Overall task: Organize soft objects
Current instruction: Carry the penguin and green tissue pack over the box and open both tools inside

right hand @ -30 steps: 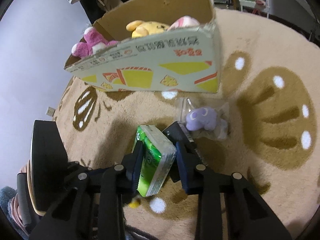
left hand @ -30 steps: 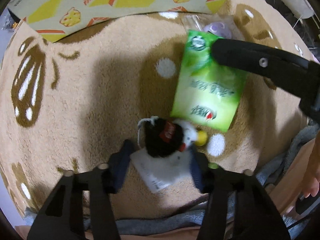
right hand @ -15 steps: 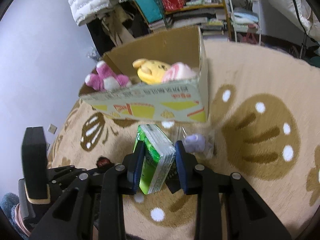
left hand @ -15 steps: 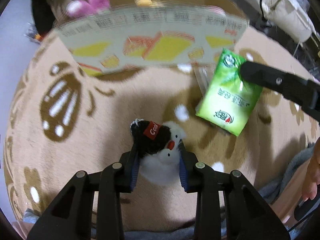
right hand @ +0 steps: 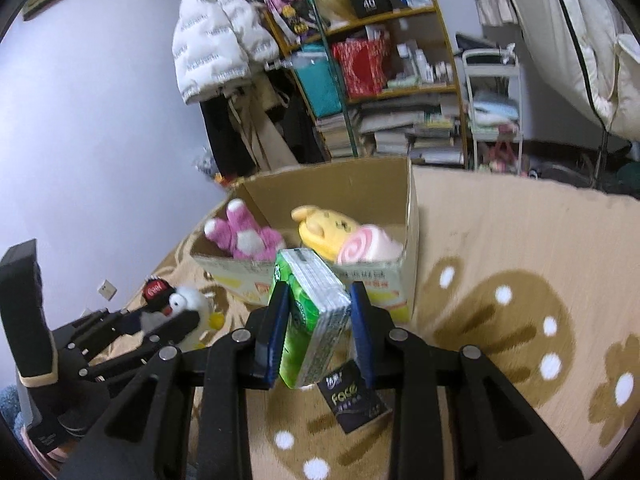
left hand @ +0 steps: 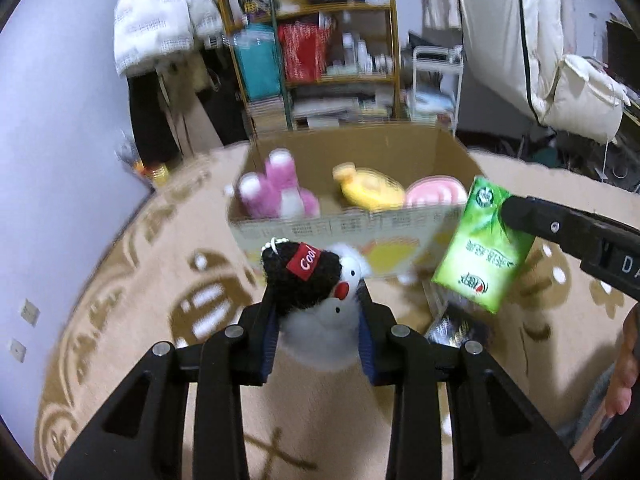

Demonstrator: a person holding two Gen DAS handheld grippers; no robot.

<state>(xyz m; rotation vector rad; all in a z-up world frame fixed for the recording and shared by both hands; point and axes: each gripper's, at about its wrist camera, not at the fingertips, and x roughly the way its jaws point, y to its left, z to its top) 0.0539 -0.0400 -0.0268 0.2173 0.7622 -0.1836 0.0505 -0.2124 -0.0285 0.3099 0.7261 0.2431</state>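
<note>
- The left gripper [left hand: 318, 320] has its fingers pressed against both sides of a penguin toy [left hand: 316, 300], white below with a black hat and red tag, held in the air above the rug [left hand: 120, 320].
- The right gripper [right hand: 318, 320] clamps a green tissue pack [right hand: 314, 316] between its blue pads, also lifted off the rug.
- A dark tissue packet [right hand: 354, 398] lies on the rug just below the right gripper.
- Beyond both grippers stands an open cardboard box [right hand: 412, 240] holding a pink plush [right hand: 242, 236], a yellow plush [right hand: 320, 228] and a pink swirl plush [right hand: 366, 248].
- Cluttered shelves [right hand: 380, 80] stand behind the box.
</note>
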